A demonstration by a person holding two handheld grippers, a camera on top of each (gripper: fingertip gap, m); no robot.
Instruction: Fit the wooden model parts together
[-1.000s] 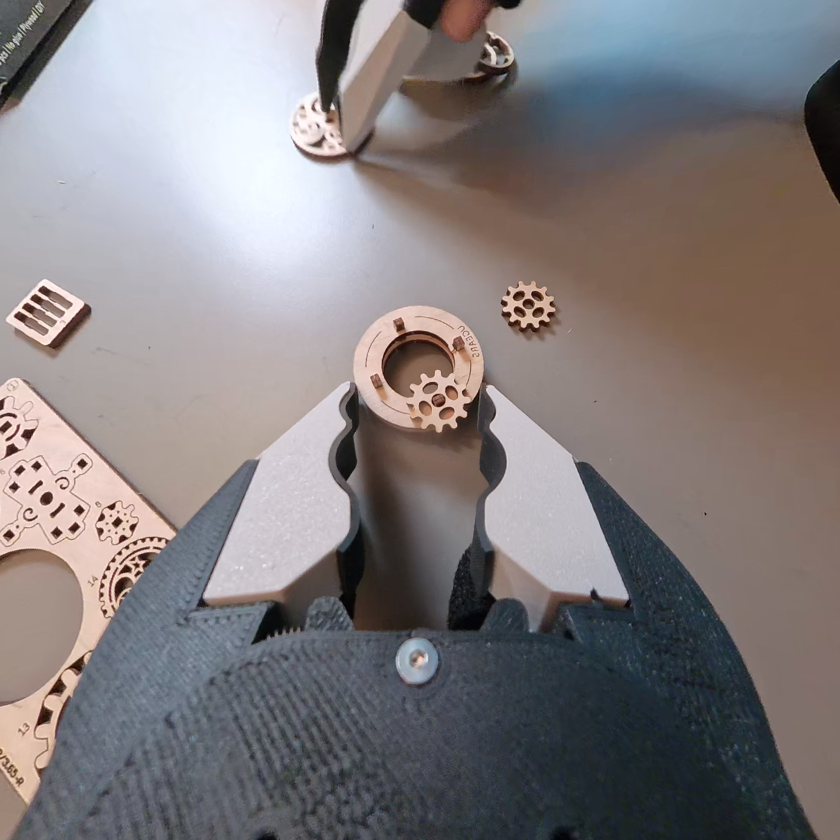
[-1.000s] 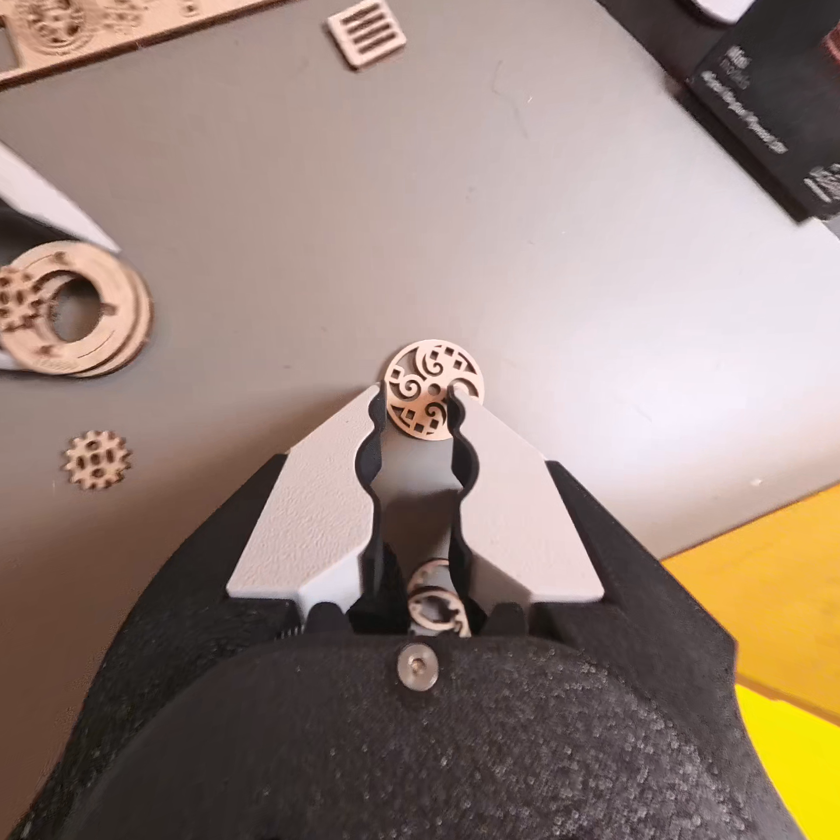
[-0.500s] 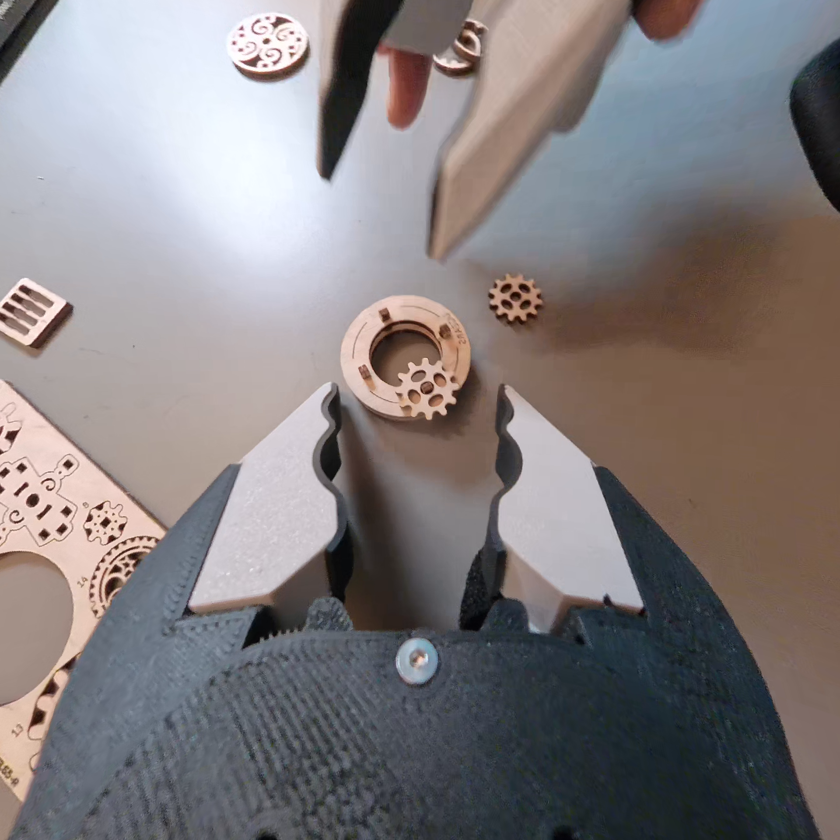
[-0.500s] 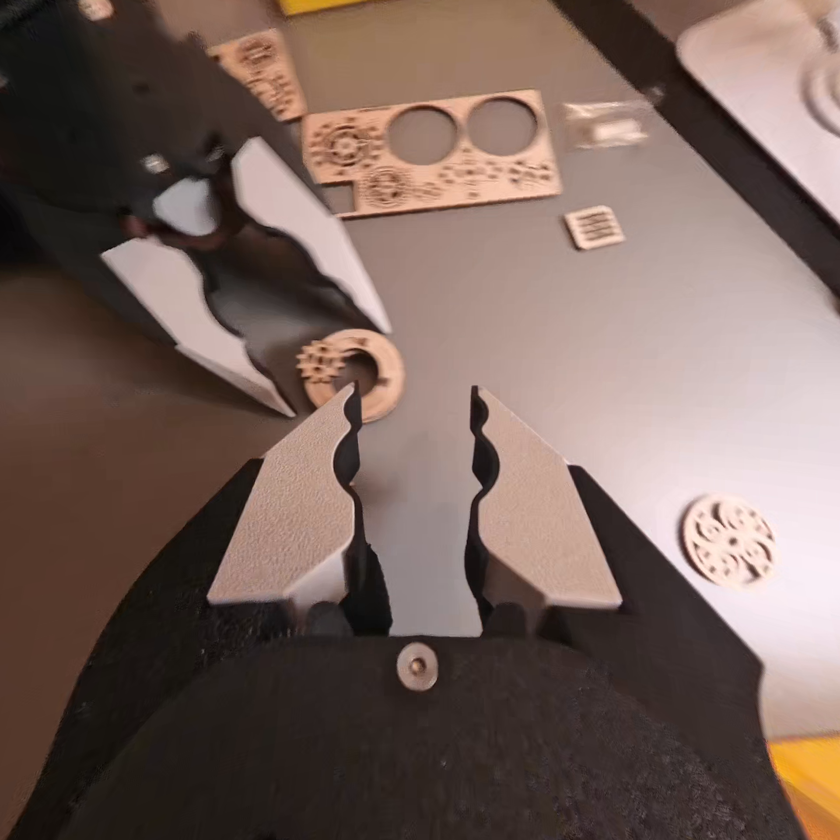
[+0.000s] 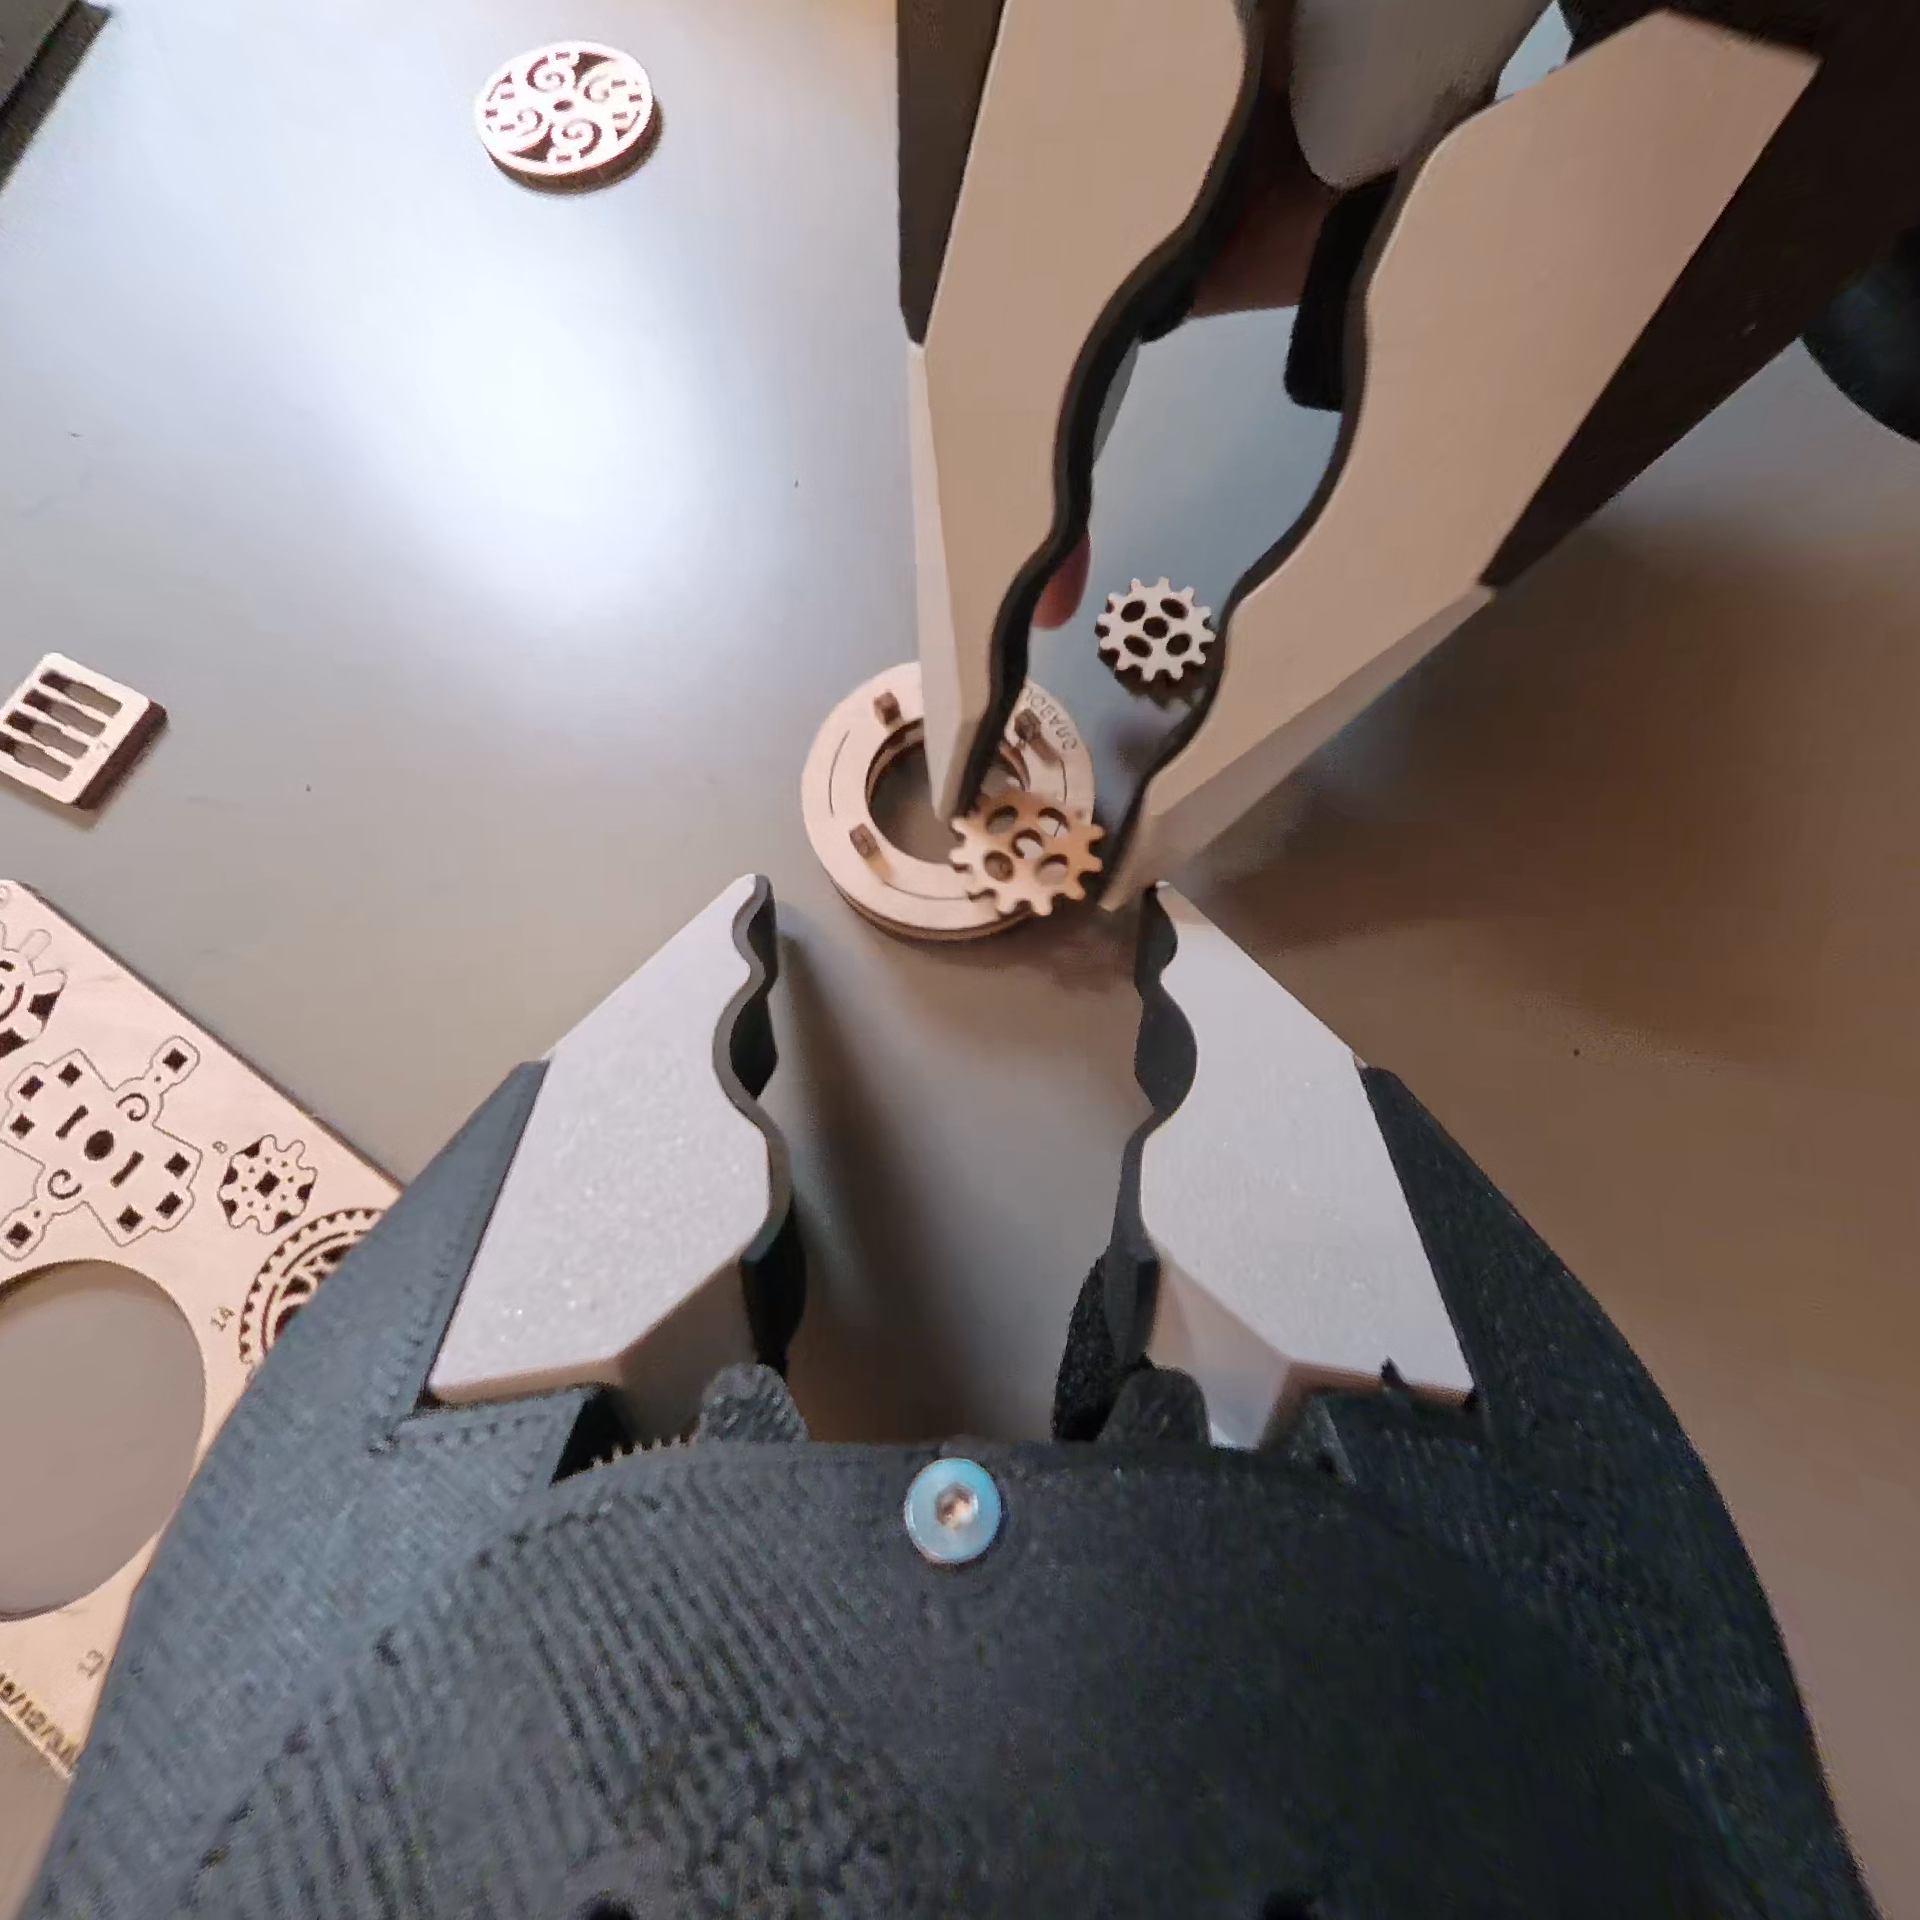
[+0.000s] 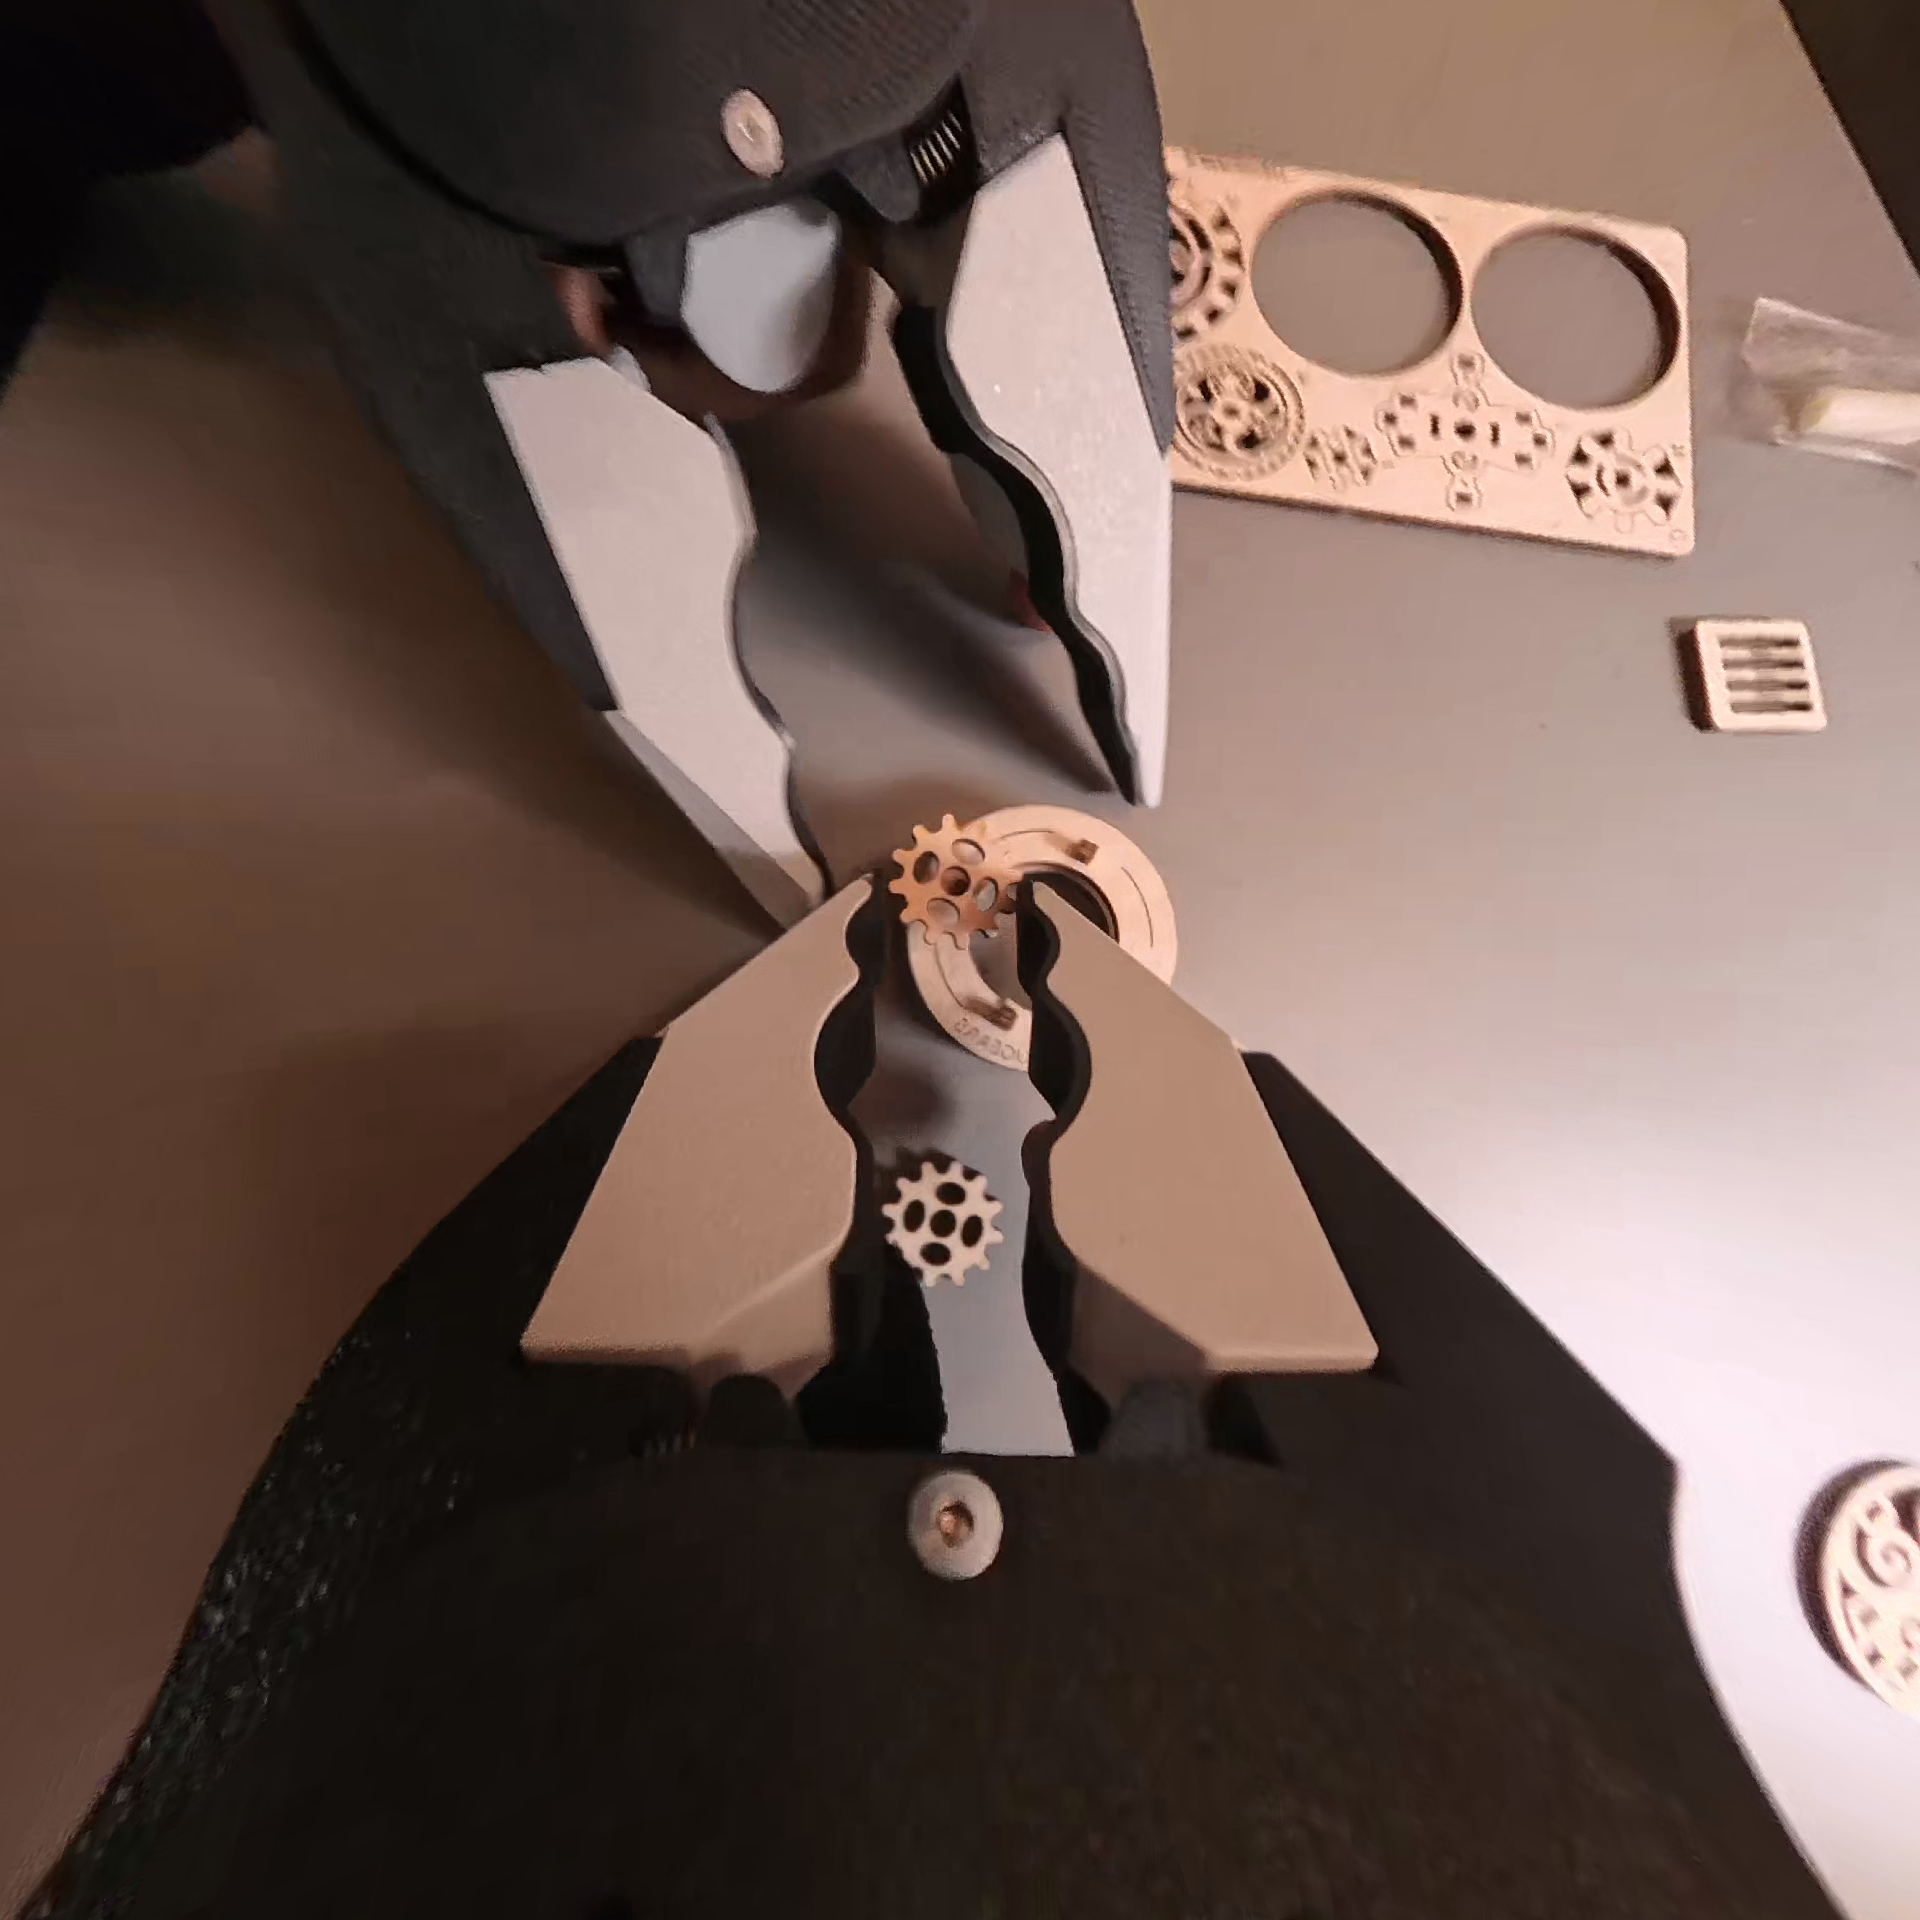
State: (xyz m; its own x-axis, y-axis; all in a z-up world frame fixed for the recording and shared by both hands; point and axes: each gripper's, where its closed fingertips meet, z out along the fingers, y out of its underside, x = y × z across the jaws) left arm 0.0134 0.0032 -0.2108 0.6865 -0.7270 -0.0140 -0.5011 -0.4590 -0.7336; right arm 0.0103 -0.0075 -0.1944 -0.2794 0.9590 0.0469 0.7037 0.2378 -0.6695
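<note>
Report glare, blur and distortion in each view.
Left wrist view: bright glare patch on the table; ring and its gear sharp; wide-angle bending at edges. Right wrist view: dimmer, left tongs slightly motion-blurred; swirl disc soft at the frame edge.

Left claw (image 5: 951,904) gapes (tips low); right claw (image 6: 951,899) faces it, fingers spread
</note>
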